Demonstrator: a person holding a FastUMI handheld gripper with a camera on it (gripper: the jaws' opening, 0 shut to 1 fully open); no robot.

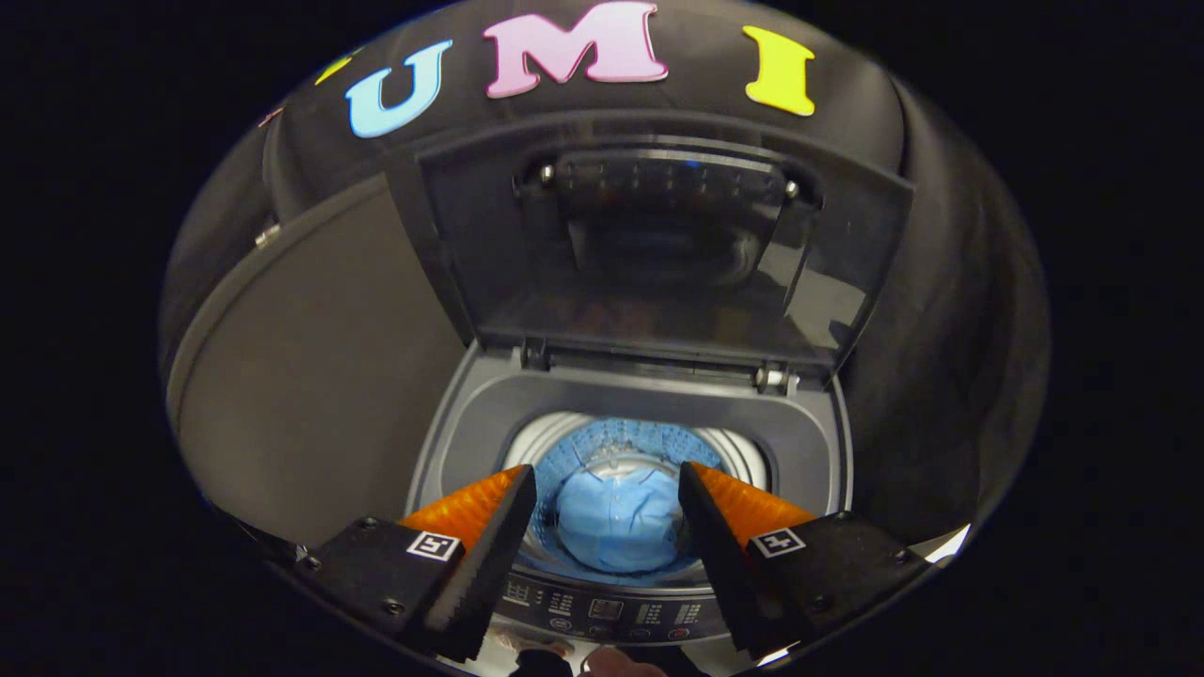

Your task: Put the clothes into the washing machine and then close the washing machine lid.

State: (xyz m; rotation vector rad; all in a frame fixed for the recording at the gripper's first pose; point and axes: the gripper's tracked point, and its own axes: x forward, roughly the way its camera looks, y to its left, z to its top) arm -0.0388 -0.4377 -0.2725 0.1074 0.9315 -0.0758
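A grey top-loading washing machine point(470, 423) stands below me with its dark glass lid point(658, 254) raised upright at the back. Down in the drum lies a light blue garment point(616, 527), bunched into a mound. My gripper point(607, 480) hovers above the drum opening, open, with nothing between its fingers. The blue garment shows in the gap between them, well below the tips. The machine's control panel point(602, 611) runs under the fingers at the near edge.
A grey flat panel point(310, 376) stands to the left of the machine. Black cloth walls close in behind the lid and to the right. A white patch point(950, 545) shows at the right past the machine.
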